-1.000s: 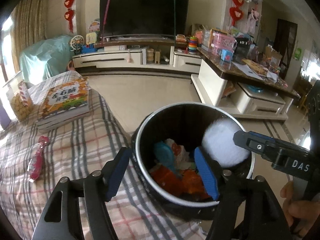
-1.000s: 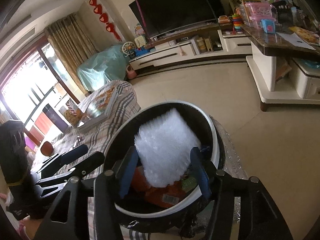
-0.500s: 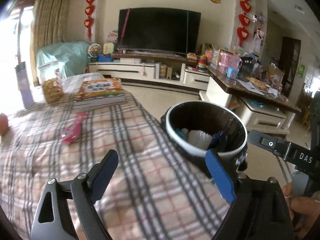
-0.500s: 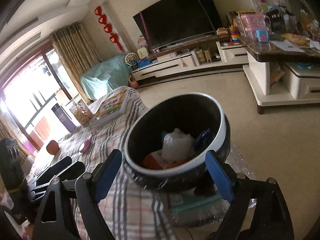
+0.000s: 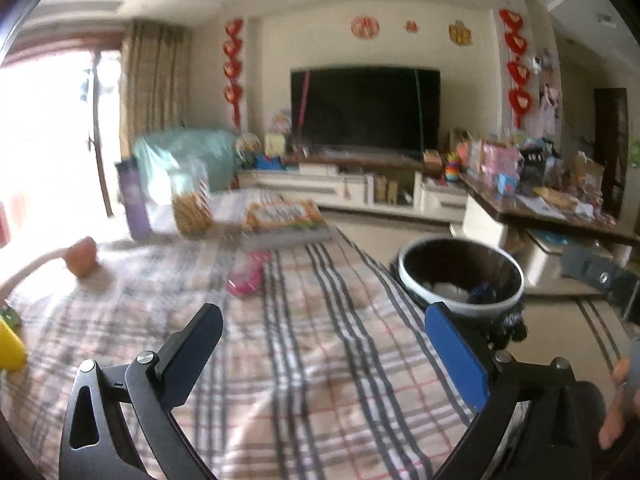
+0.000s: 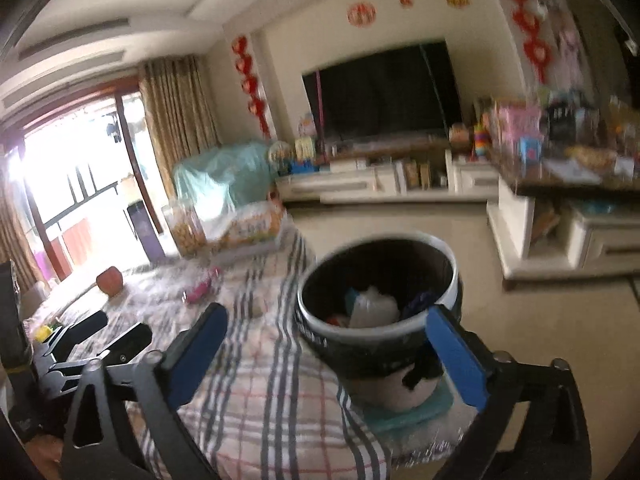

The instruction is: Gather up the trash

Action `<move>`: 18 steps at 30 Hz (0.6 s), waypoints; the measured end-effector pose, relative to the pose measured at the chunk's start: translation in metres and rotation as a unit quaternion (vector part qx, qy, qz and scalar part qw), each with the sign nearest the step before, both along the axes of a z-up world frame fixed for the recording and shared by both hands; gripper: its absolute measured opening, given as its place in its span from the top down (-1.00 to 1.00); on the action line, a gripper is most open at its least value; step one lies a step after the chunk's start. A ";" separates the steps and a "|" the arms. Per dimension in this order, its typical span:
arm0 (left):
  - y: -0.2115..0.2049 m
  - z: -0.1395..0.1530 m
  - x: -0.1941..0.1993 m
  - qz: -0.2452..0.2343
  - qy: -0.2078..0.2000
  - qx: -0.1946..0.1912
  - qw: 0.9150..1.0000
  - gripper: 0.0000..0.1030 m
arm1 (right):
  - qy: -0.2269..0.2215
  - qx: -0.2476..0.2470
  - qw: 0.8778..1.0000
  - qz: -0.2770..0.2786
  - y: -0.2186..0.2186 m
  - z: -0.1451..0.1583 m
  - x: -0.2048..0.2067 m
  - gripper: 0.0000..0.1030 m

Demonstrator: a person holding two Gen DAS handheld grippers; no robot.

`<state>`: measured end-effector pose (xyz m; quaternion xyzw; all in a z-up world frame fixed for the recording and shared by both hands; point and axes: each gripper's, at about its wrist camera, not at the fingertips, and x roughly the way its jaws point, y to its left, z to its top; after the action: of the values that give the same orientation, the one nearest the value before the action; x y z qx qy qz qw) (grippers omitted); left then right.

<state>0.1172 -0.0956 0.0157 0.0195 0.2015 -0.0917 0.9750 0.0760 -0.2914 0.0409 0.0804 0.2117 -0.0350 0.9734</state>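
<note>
Pink wrapper [image 5: 247, 276] (blurred) near book [image 5: 285, 220]

Blown-out window [image 5: 44, 136] glare, motion blur

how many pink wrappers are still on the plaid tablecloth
1: the pink wrapper lies mid-table, just in front of the picture book. More could be hidden beyond the blurred far edge.

Black TV [image 5: 365, 110] on cream wall [image 5: 268, 46]; bright window [image 6: 60, 184].
</note>
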 end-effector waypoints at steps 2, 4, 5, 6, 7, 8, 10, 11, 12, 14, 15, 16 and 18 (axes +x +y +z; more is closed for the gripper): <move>0.003 0.002 -0.015 0.009 -0.027 0.009 1.000 -0.99 | -0.013 -0.011 1.000 -0.003 0.005 0.003 -0.004 -1.00; 0.006 -0.001 -0.027 0.024 -0.038 0.015 0.999 -0.99 | -0.012 -0.017 1.000 -0.007 0.008 -0.003 -0.005 -1.00; 0.007 -0.002 -0.029 0.021 -0.037 0.012 0.999 -0.99 | -0.011 -0.018 1.000 -0.008 0.010 -0.008 -0.006 -1.00; 0.009 -0.004 -0.033 0.019 -0.035 0.006 0.999 -0.99 | -0.010 -0.016 1.000 -0.009 0.011 -0.013 -0.007 -1.00; 0.010 -0.007 -0.036 0.022 -0.035 0.002 0.999 -0.99 | -0.009 -0.014 1.000 -0.010 0.012 -0.018 -0.007 -1.00; 0.012 -0.010 -0.040 0.029 -0.037 -0.003 0.999 -0.99 | -0.009 -0.011 1.000 -0.011 0.013 -0.022 -0.009 -1.00; 0.018 -0.015 -0.042 0.033 -0.040 -0.010 0.999 -0.99 | -0.012 -0.009 1.000 -0.013 0.017 -0.031 -0.013 -1.00; 0.020 -0.018 -0.043 0.033 -0.040 -0.012 0.999 -0.99 | -0.014 -0.012 1.000 -0.014 0.019 -0.033 -0.016 -1.00; 0.021 -0.020 -0.044 0.034 -0.040 -0.012 0.999 -0.99 | -0.016 -0.021 1.000 -0.015 0.024 -0.036 -0.017 -1.00; 0.021 -0.024 -0.048 0.036 -0.043 -0.007 0.998 -0.99 | -0.019 -0.034 0.999 -0.014 0.030 -0.038 -0.019 -1.00; 0.022 -0.025 -0.048 0.038 -0.045 -0.006 0.998 -0.99 | -0.020 -0.037 0.999 -0.012 0.032 -0.039 -0.019 -1.00; 0.024 -0.025 -0.048 0.040 -0.047 -0.006 0.998 -0.99 | -0.020 -0.038 0.999 -0.011 0.033 -0.038 -0.019 -1.00; 0.028 -0.027 -0.048 0.043 -0.047 -0.010 0.998 -0.99 | -0.022 -0.041 0.999 -0.009 0.036 -0.037 -0.020 -1.00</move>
<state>0.0690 -0.0679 -0.0114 0.0048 0.1556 -0.0506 0.9865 0.0560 -0.2551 0.0039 0.0429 0.1881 -0.0508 0.9799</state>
